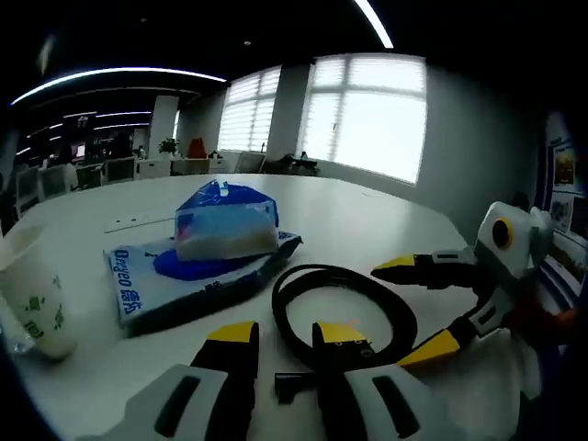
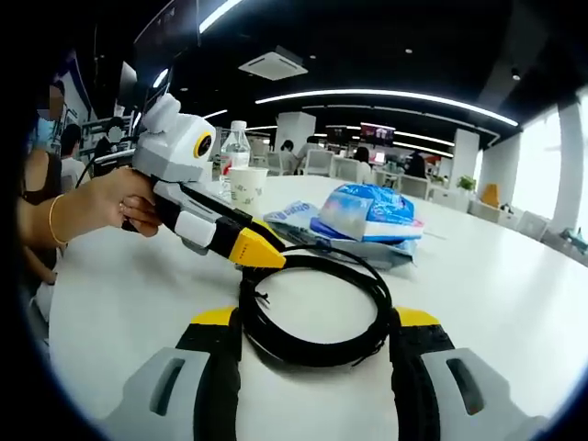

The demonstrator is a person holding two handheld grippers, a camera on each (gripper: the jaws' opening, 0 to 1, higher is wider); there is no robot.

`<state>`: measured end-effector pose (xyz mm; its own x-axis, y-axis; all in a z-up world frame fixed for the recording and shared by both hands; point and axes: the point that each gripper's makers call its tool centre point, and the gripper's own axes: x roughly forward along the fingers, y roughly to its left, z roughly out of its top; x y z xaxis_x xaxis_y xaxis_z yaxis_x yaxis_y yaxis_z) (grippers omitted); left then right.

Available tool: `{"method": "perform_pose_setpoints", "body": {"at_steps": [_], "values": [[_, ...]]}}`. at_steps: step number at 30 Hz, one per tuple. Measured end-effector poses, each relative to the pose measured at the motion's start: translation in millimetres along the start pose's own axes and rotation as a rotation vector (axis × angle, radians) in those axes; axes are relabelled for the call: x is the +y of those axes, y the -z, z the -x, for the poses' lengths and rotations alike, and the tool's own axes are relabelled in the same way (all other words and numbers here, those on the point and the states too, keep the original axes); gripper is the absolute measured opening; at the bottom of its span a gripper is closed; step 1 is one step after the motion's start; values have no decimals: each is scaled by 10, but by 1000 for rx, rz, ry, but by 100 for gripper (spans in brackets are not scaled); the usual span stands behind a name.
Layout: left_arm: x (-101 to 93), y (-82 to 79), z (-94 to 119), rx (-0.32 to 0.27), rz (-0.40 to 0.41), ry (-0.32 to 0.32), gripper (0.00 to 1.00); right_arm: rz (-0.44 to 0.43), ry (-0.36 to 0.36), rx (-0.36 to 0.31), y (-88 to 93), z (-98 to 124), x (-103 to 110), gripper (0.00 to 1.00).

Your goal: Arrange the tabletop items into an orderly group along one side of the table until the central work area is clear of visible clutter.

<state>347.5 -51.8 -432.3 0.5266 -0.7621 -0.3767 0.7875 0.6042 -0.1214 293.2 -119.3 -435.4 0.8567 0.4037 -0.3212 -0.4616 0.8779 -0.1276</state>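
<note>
Risk of the coiled black cable (image 2: 312, 308) springing loose or sliding on the white counter (image 2: 496, 276) if pinched at one strand; left tool (image 1: 280, 340) nearly closed and empty at its near edge, right tool (image 2: 312, 322) gaping wide astride it. Readable only "Orageo" on the blue pack (image 1: 184, 280) under the tissue packet (image 1: 225, 220); green marks on the paper cup (image 1: 32, 294), far left, illegible.

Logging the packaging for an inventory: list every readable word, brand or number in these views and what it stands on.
"Orageo" in blue letters, followed by characters too blurred to read: on the flat white and blue plastic packet under the blue tissue pack.
Green markings on the white paper cup: too blurred to read.
Label on the clear plastic bottle: too small to read.
</note>
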Motion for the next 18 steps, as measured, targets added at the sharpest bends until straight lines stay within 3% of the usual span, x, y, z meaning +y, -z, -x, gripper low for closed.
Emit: {"method": "perform_pose_setpoints", "body": {"at_steps": [14,18], "values": [[-85,3,69,11,-109,-4,22,-9,-13,-12,-6,45,6,61],[20,-52,108,-1,-180,-53,22,-9,-18,-24,-37,60,-6,61]]}}
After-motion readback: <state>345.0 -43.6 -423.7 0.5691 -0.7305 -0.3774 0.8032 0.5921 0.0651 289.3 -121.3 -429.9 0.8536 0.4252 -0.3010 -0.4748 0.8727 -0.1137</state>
